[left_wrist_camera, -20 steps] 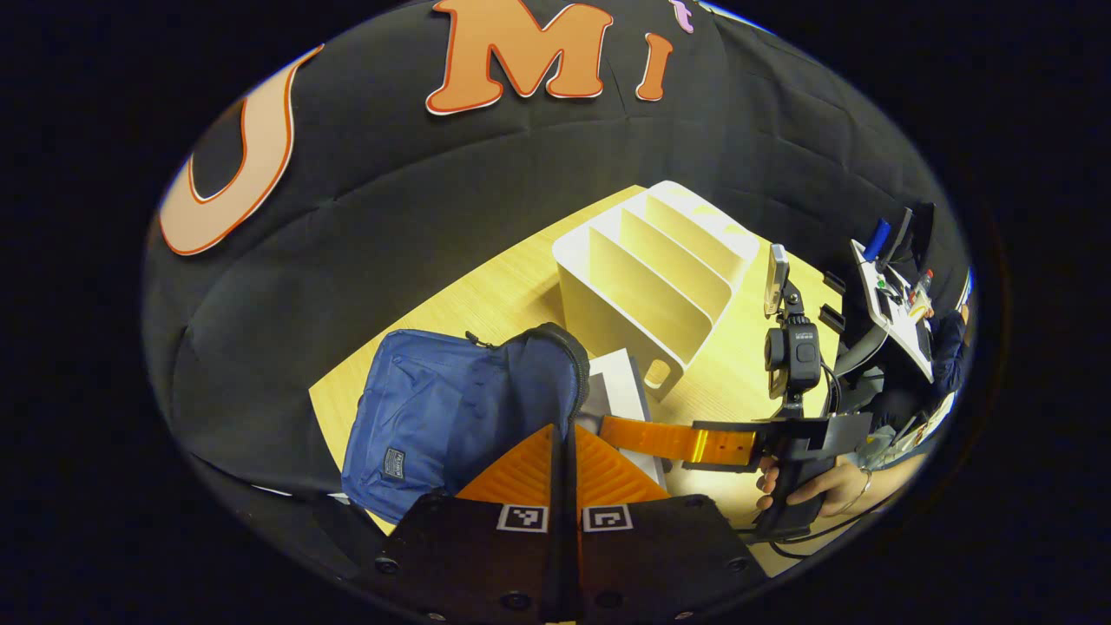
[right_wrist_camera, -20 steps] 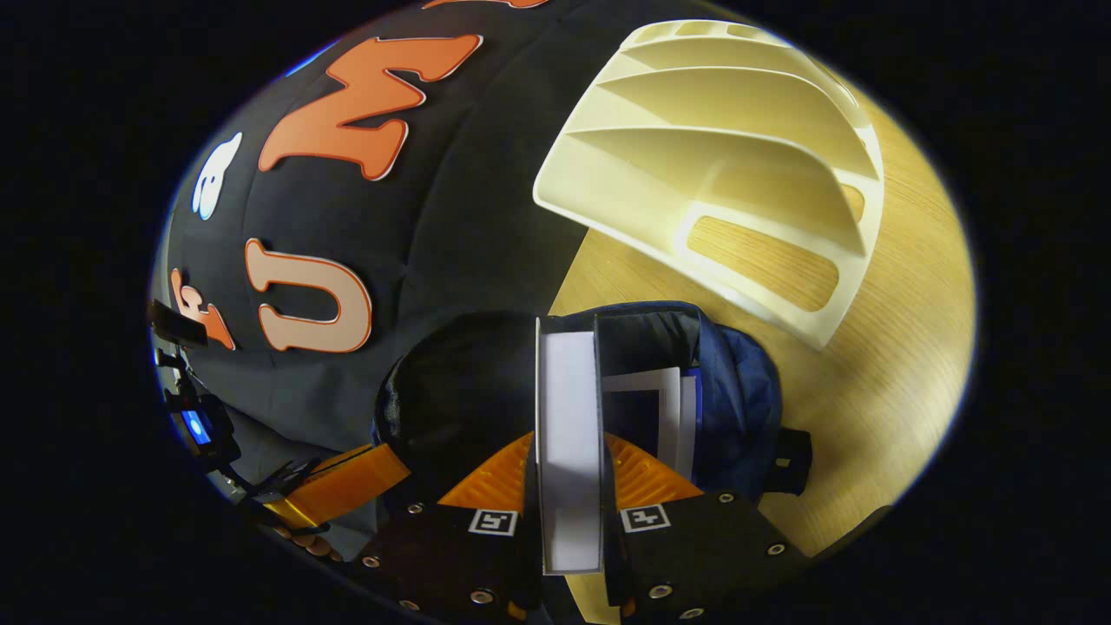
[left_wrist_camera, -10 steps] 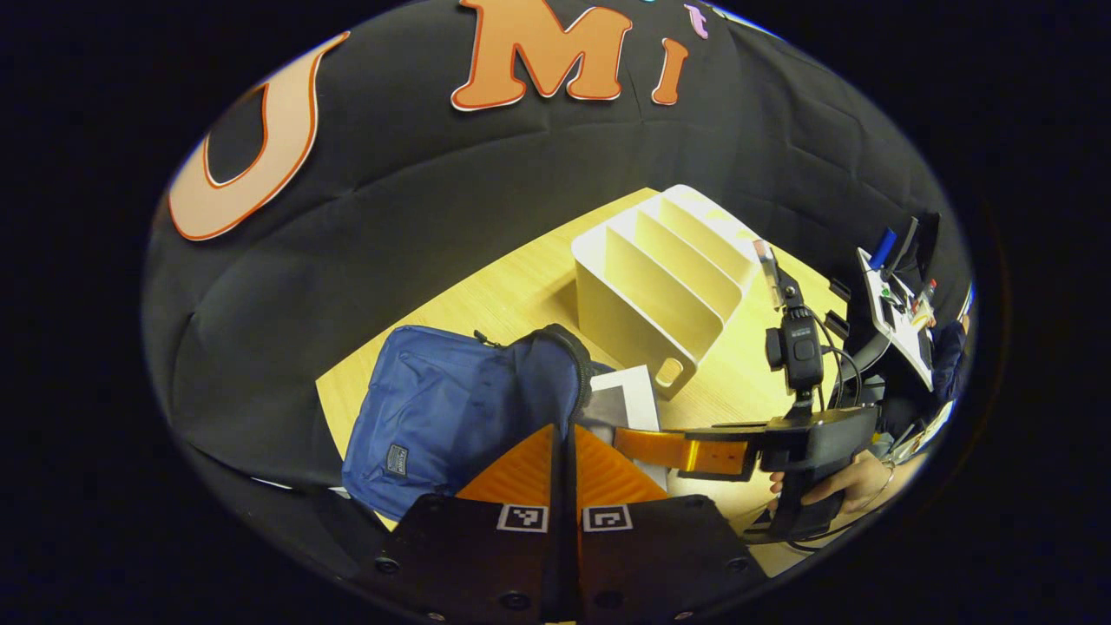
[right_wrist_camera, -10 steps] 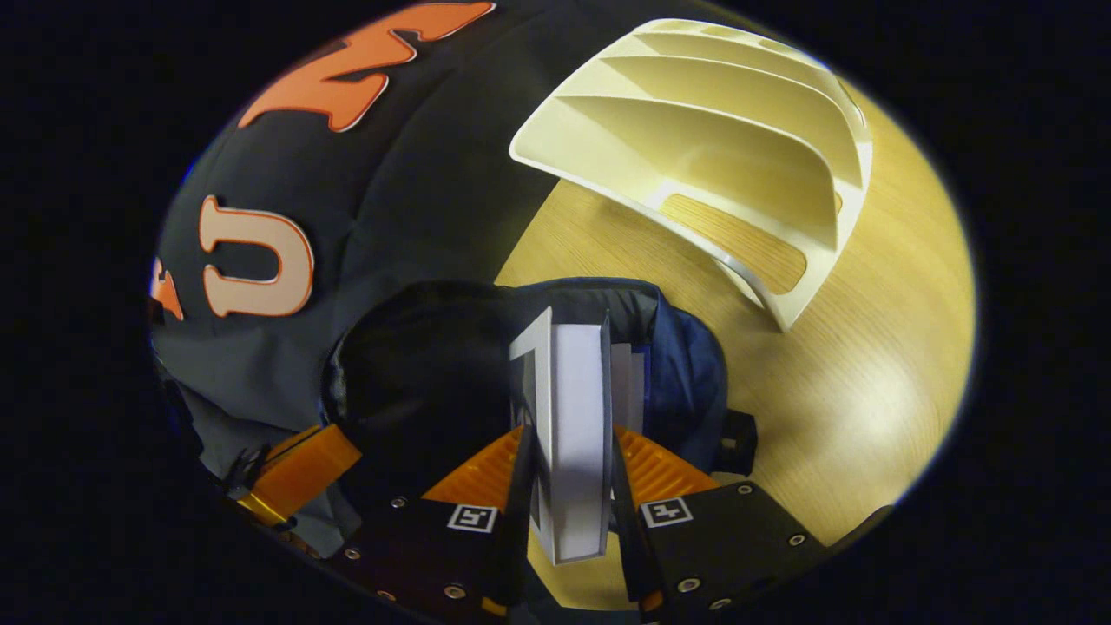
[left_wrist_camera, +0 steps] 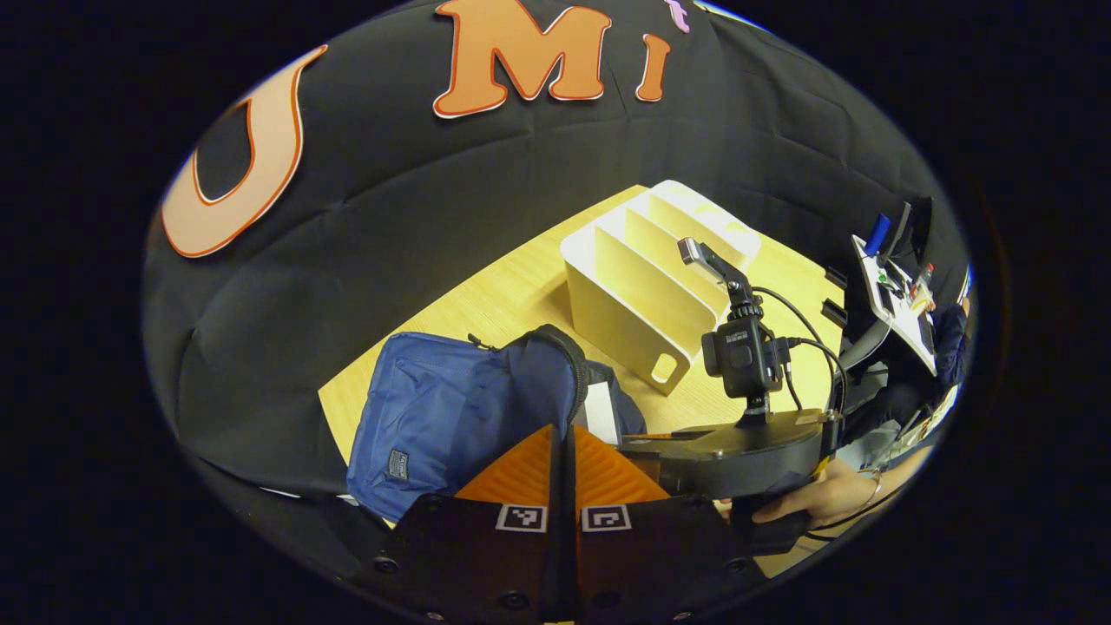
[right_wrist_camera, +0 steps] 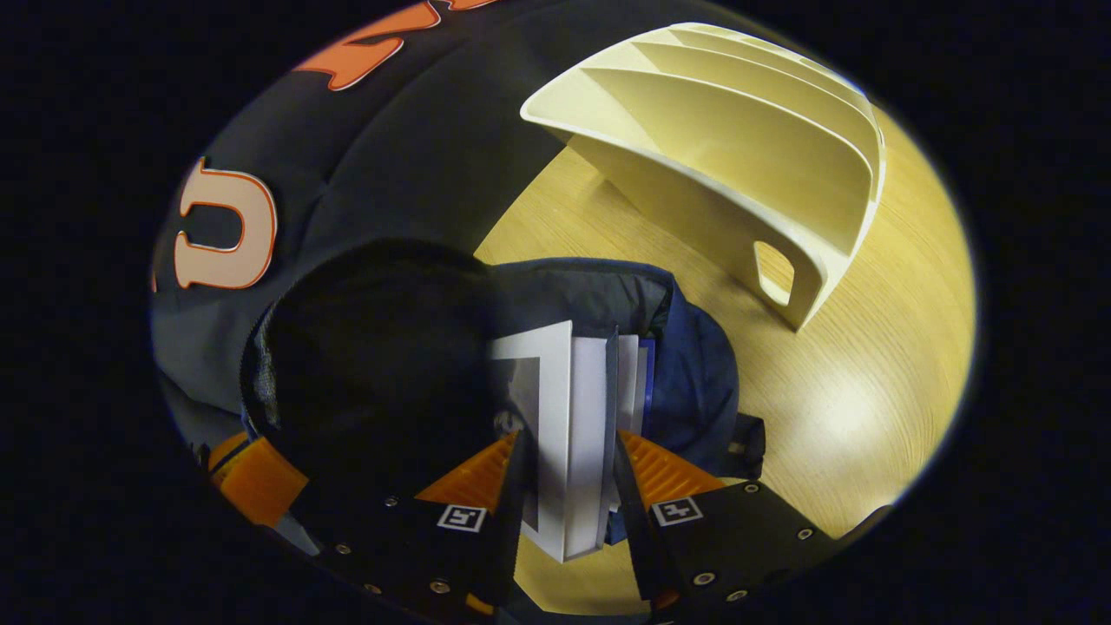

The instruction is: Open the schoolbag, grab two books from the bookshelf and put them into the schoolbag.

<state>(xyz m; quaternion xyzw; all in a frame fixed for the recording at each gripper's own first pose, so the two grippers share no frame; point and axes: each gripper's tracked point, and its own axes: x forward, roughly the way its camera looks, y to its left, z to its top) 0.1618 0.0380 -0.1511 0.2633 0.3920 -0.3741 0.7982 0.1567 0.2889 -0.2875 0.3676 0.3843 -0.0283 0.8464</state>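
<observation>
In the left gripper view, the left gripper (left_wrist_camera: pixel 562 451) is closed, pinching the rim of the blue schoolbag (left_wrist_camera: pixel 451 412) to hold its mouth open on the table (left_wrist_camera: pixel 512 286); the bookshelf (left_wrist_camera: pixel 651 286) stands just beyond.

In the right gripper view, the right gripper (right_wrist_camera: pixel 568 486) grips a white book (right_wrist_camera: pixel 568 408), partly inside the bag beside another book (right_wrist_camera: pixel 638 382). If the rim slips, the mouth could sag and snag the book (the bag's depth is hidden, dark).
</observation>
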